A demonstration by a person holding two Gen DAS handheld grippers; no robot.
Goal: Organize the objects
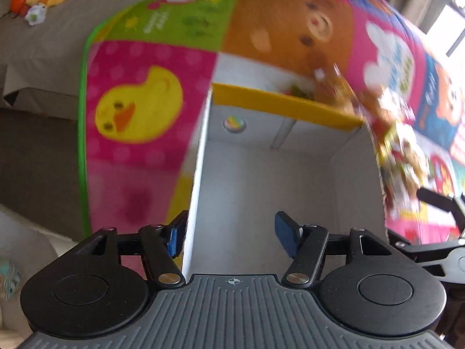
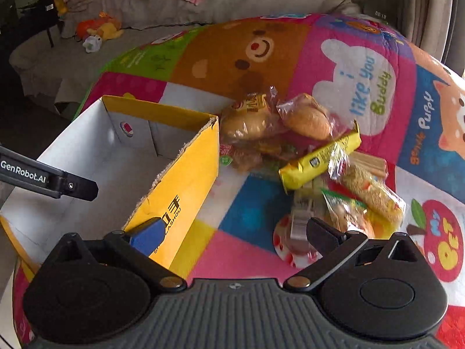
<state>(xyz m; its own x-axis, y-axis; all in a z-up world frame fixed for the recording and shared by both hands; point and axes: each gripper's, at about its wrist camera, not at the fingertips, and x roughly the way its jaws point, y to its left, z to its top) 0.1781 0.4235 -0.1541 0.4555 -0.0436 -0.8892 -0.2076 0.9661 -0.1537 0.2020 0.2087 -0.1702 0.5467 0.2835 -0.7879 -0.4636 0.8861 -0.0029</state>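
A yellow cardboard box with a white inside [image 2: 186,171] stands open on a colourful play mat; it also shows in the left wrist view [image 1: 261,180] and looks empty. My left gripper [image 1: 229,234] is open, its fingers straddling the box's left wall near the front. A pile of wrapped snacks [image 2: 293,133] lies right of the box, with a yellow packet [image 2: 319,161] and a noodle-like pack [image 2: 372,192]. My right gripper [image 2: 232,232] is open and empty, low over the mat between box and snacks. The pile is blurred in the left wrist view [image 1: 386,133].
The play mat [image 2: 363,81] covers the floor area. A grey sofa [image 2: 174,8] with plush toys [image 2: 98,29] and clothes stands behind it. A small clear clip-like item on a round red-white disc [image 2: 296,232] lies by my right fingers.
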